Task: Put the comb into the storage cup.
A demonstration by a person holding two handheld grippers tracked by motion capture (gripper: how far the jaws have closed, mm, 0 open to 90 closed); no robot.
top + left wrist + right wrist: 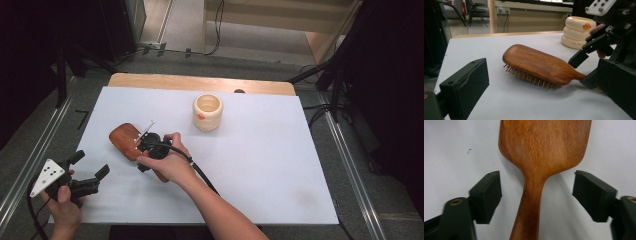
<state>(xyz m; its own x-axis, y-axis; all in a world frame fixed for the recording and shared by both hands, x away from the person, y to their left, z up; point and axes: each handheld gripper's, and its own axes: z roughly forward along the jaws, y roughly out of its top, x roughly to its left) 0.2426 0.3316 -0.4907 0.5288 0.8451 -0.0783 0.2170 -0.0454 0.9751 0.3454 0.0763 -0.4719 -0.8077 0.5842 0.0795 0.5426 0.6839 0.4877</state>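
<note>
Right claw (536, 195) hung spread over the brush (544, 157), one jaw on each side of the handle's neck, neither pad touching the wood. In the high view, same claw (145, 145) seen gripped by a hand above the handle end of the brush (122, 140), cable trailing back along the forearm. In the left claw view, its jaws seen low beside the handle, near where the paddle narrowed.

Brush lay bristles down on the white worktop (260, 170), left of middle, paddle head pointing away toward the far left, handle toward the person. Dark reddish wood, pale pins showing under the edge of the brush (539, 65).

Left claw (92, 170) held near the front left corner of the worktop, well apart from the brush, jaws spread with nothing between, grey plate on top. Pointed toward the brush.

Farther off, a cream ribbed cup (207, 112) stood upright behind the brush, toward the far middle, a small orange mark on its side. Same cup (577, 33) visible past the paddle head.
</note>
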